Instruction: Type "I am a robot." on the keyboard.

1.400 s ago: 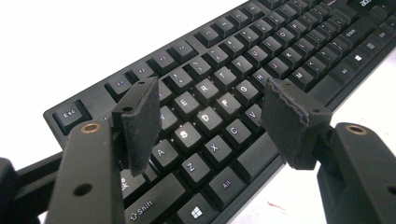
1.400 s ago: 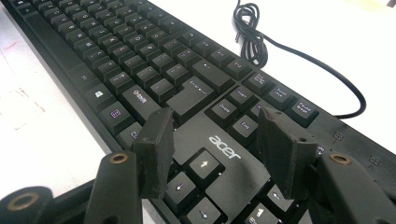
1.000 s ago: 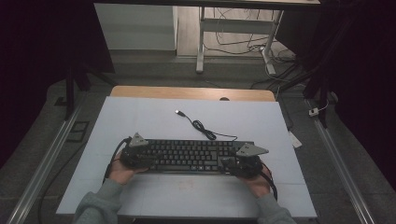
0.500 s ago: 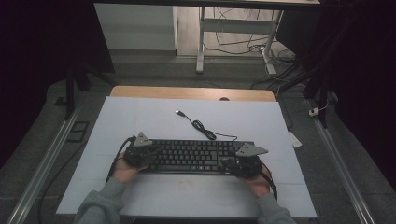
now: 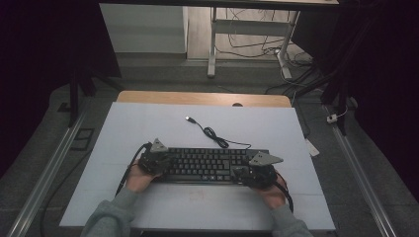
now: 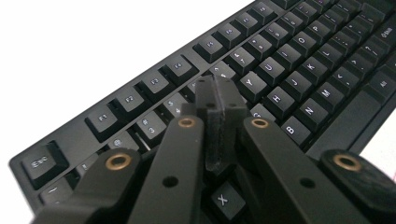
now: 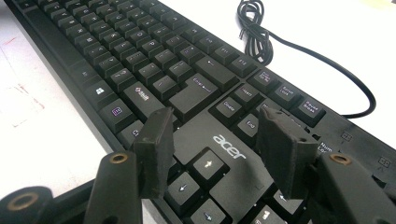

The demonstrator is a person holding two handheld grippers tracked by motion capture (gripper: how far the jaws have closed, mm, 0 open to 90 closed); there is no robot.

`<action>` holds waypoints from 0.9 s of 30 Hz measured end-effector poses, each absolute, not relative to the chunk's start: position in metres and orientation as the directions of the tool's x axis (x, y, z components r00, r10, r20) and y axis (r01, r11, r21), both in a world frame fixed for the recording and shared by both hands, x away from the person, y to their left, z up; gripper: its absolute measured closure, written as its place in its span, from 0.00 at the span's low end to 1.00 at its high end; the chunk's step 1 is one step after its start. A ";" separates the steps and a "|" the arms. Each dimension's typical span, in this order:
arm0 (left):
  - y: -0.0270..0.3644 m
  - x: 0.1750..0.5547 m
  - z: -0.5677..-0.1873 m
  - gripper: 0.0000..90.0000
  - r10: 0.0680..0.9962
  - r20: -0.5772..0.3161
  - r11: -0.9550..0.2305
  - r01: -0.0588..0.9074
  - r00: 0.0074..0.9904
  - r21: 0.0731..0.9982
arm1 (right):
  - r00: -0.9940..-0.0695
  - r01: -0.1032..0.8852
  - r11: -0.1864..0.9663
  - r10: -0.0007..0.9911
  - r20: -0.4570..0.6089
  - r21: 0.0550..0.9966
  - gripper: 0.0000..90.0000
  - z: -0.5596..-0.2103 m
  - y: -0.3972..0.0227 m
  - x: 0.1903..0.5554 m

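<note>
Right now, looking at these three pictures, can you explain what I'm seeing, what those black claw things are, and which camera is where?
A person sits at a table covered in white and holds a hand tool with two black jaws in each hand. The high view looks down from above: the left gripper and the right gripper sit at the two ends of a black keyboard, whose cable trails off behind it, unplugged. The other two pictures come from cameras riding on the grippers, looking along their jaws. In the left gripper view the jaws have just closed together over the keys, with nothing between them. In the right gripper view the jaws stand apart above the arrow keys, holding nothing.
</note>
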State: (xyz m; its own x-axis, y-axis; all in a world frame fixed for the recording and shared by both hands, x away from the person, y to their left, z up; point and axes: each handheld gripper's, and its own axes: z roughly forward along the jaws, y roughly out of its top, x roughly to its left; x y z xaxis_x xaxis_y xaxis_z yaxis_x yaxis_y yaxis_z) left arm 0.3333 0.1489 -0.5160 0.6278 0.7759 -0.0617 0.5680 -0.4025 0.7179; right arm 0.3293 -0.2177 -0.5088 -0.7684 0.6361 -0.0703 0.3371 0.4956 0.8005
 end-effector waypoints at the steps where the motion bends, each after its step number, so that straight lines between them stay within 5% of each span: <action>1: 0.148 0.334 -0.517 0.99 0.777 -0.057 -0.406 0.568 0.627 0.716 | -0.768 0.337 0.496 0.636 -0.070 0.800 0.52 -0.509 -0.218 0.329; 27: 0.145 0.338 -0.524 0.99 0.782 -0.052 -0.418 0.584 0.621 0.696 | -0.770 0.337 0.498 0.634 -0.071 0.799 0.51 -0.509 -0.217 0.329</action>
State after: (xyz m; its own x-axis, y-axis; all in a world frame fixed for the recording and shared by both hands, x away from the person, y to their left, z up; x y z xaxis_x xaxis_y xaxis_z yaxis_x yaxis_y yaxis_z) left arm 0.3379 0.1448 -0.5241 0.6211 0.7820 -0.0519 0.5843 -0.4179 0.6957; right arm 0.3292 -0.2174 -0.5091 -0.7702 0.6338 -0.0709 0.3366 0.4984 0.7989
